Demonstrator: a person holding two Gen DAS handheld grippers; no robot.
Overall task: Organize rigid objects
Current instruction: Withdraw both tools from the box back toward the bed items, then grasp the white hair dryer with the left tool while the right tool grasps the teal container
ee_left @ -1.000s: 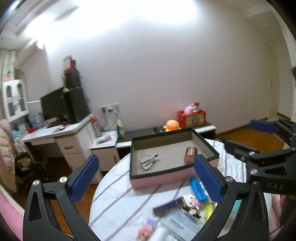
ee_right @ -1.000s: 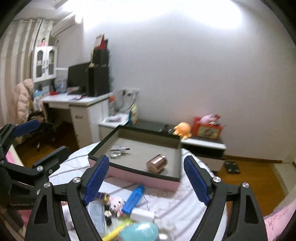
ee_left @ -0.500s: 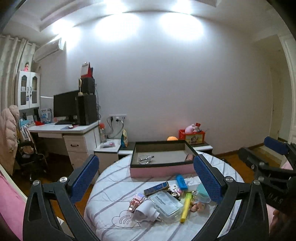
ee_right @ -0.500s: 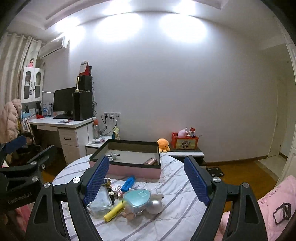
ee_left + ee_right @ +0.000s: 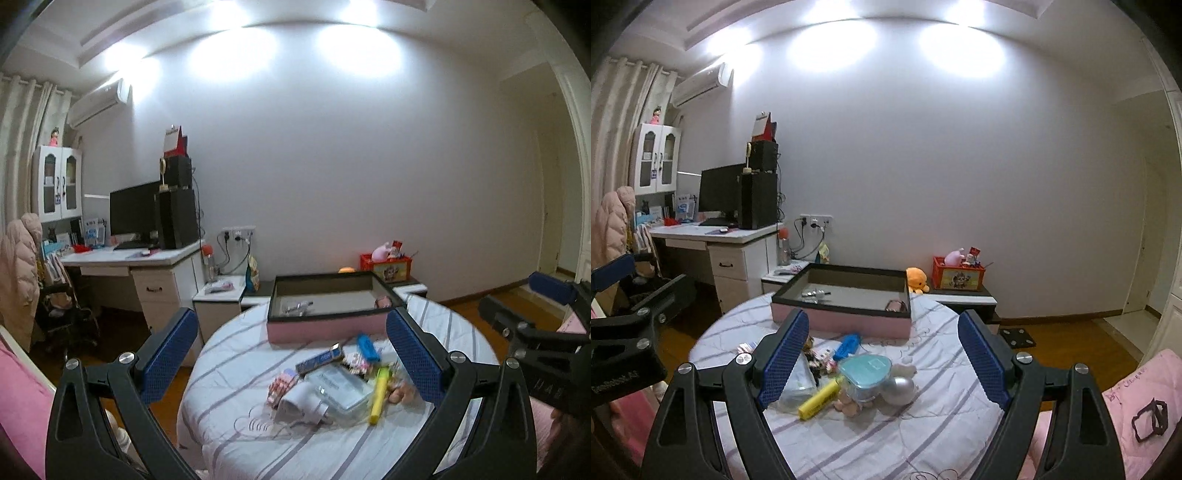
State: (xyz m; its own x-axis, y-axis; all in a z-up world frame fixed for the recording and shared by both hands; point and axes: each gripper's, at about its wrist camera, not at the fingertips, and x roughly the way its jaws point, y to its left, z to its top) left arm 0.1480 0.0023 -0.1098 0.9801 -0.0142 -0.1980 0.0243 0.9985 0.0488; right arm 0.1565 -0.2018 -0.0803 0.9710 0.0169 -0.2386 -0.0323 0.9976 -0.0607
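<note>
Selection seems to be the step in hand: both the left gripper (image 5: 291, 363) and the right gripper (image 5: 882, 363) hover with jaws wide apart and empty over a pile of small objects on the round striped table (image 5: 923, 435). Next move calls for choosing one piece, perhaps the yellow highlighter pen (image 5: 819, 398), which lies pressed against a teal heart-shaped box (image 5: 866, 369) and a silver ball (image 5: 899, 390), so neighbours may get pushed. Beyond stands the pink shallow tray with black rim (image 5: 842, 321), already holding a few items.
</note>
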